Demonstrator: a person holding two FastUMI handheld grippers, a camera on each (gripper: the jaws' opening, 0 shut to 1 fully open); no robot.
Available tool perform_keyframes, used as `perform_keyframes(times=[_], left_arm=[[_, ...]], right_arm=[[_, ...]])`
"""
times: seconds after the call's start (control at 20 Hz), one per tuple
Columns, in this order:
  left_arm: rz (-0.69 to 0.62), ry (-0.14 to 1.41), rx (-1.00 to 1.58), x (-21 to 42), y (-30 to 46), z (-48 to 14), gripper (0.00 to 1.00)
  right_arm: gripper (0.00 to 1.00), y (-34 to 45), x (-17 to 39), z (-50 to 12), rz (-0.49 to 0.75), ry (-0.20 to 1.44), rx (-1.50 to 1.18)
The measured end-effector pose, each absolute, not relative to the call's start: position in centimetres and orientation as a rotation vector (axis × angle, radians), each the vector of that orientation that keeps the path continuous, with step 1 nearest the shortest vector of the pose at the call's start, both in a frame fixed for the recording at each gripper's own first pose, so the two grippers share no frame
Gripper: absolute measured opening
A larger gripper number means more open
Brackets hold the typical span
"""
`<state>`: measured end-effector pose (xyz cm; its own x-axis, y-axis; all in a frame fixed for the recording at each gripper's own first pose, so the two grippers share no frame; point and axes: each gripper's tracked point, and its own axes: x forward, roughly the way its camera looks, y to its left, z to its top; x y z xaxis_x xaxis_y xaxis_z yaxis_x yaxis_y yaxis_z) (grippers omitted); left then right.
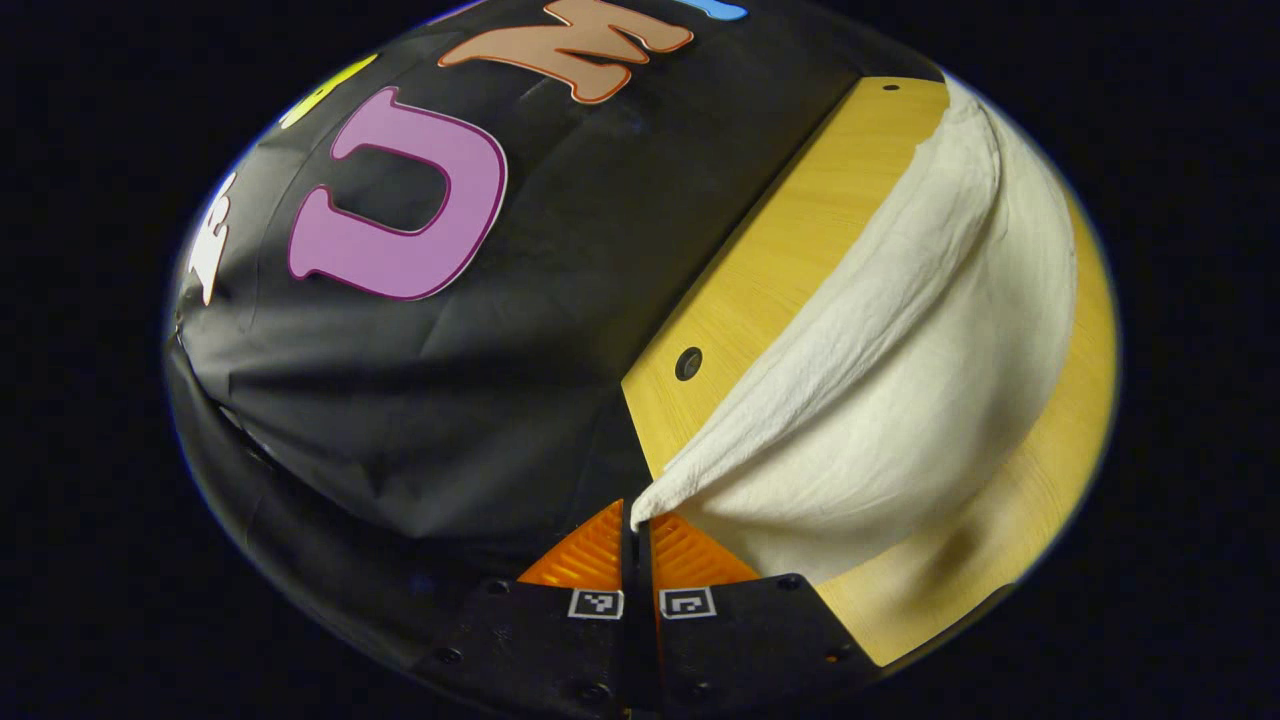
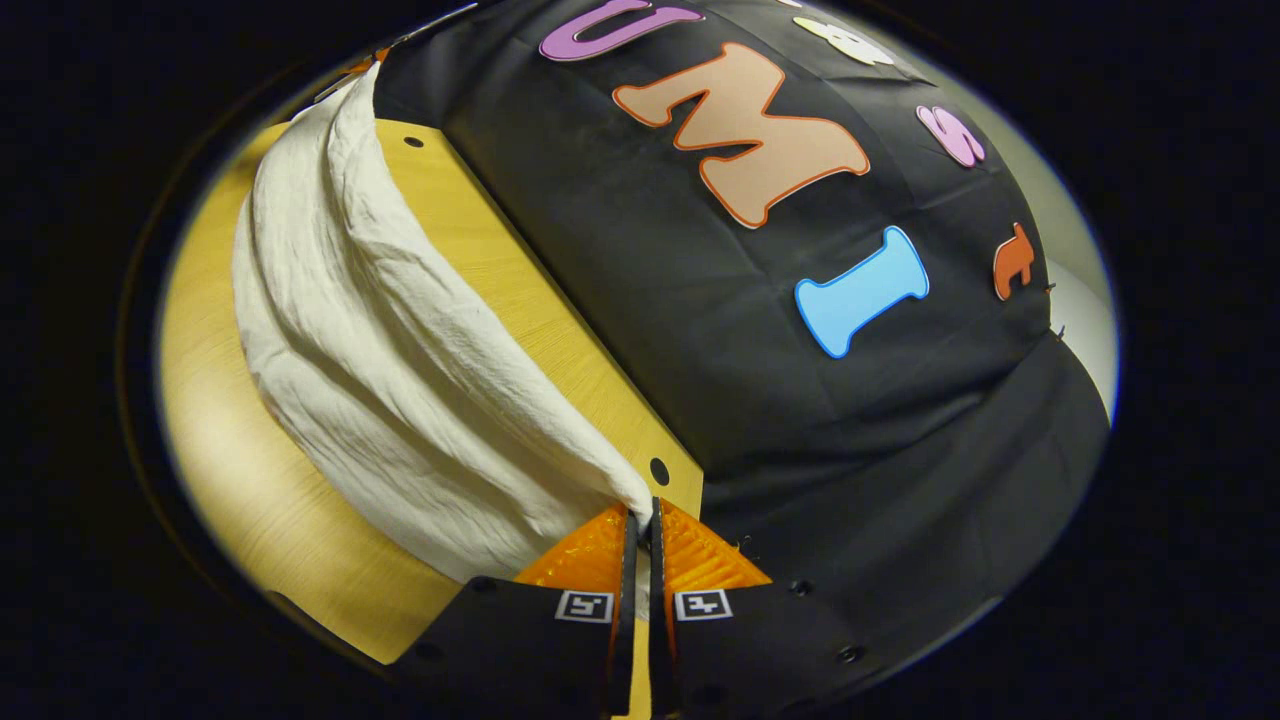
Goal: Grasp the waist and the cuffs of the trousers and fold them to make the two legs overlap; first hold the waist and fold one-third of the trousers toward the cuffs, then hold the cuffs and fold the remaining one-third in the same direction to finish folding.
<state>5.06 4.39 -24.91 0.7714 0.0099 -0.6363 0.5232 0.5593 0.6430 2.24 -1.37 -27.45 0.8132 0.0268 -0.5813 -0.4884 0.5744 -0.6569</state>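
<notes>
Cream-white trousers (image 1: 900,380) hang in a lifted fold above a yellow wooden table (image 1: 780,250). In the left gripper view my left gripper (image 1: 634,520) is shut on one corner of the cloth, which rises from its fingers and stretches away to the right. In the right gripper view the trousers (image 2: 400,380) run up and to the left from my right gripper (image 2: 643,515), which is shut on another corner of the cloth. Whether each held end is waist or cuff cannot be told. The far ends of the fabric sag toward the table (image 2: 250,500).
The black booth wall stands right behind the table's back edge in both views. Small dark holes (image 1: 688,362) mark the tabletop near that edge, with one hole (image 2: 659,470) close to my right gripper. Bare wood lies under the hanging cloth.
</notes>
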Motion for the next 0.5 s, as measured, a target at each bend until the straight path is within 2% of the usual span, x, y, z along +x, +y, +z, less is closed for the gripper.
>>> perform_keyframes(times=[0.1, 0.3, 0.5], left_arm=[[-0.326, 0.617, 0.922, 6.9, 3.8, -25.6, 0.0], [-0.305, 0.561, 0.909, 10.8, 2.5, -27.6, 0.0], [-0.353, 0.599, 0.903, 12.5, 1.1, -32.2, 0.0]], right_arm=[[0.06, -0.8, 3.6, -28.6, 0.305, 0.569, -0.924], [0.08, 0.8, 6.1, -32.2, 0.294, 0.584, -0.917], [0.08, 2.0, 7.8, -35.8, 0.276, 0.622, -0.941]])
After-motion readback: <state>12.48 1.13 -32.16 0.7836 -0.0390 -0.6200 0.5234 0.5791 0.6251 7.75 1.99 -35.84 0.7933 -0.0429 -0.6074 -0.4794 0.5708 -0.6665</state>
